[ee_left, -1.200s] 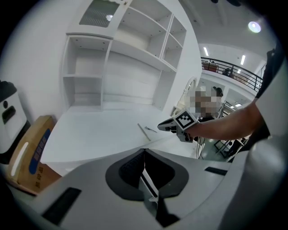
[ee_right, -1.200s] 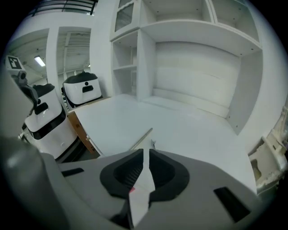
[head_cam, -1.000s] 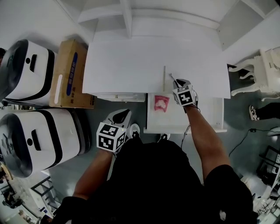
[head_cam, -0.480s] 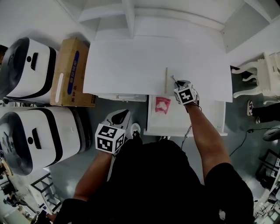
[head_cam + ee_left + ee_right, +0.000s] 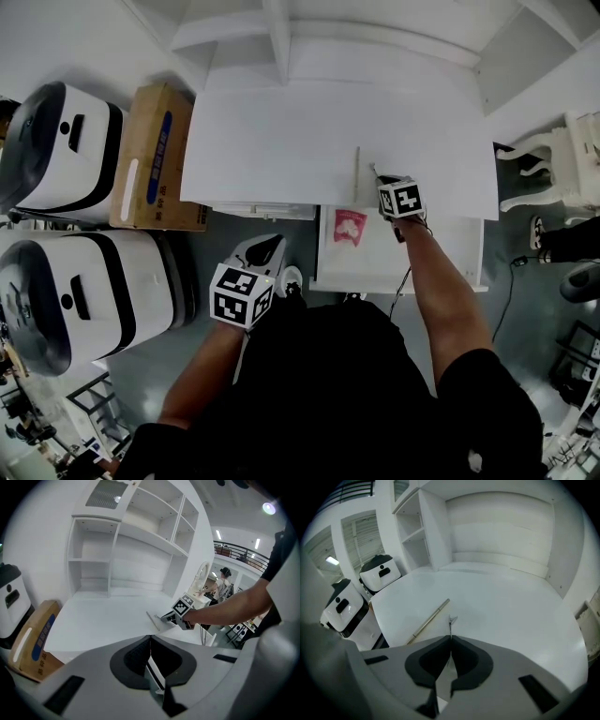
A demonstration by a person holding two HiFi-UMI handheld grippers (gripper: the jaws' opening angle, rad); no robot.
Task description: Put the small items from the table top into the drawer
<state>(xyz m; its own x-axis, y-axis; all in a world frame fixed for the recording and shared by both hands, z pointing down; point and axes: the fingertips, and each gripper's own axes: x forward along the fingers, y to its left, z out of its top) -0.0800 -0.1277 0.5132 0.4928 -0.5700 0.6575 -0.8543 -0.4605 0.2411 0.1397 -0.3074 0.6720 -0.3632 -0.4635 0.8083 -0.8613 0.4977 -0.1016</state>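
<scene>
Your right gripper [image 5: 379, 179], at the table's [image 5: 281, 131] front edge right of centre, clamps a thin metal clip [image 5: 451, 619] beside the pen [image 5: 431, 617], while your left gripper [image 5: 150, 638] at lower centre is closed on nothing.

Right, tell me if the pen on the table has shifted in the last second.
No. The pen keeps its place on the table, by the front edge and in line with the red packet in the open drawer.
</scene>
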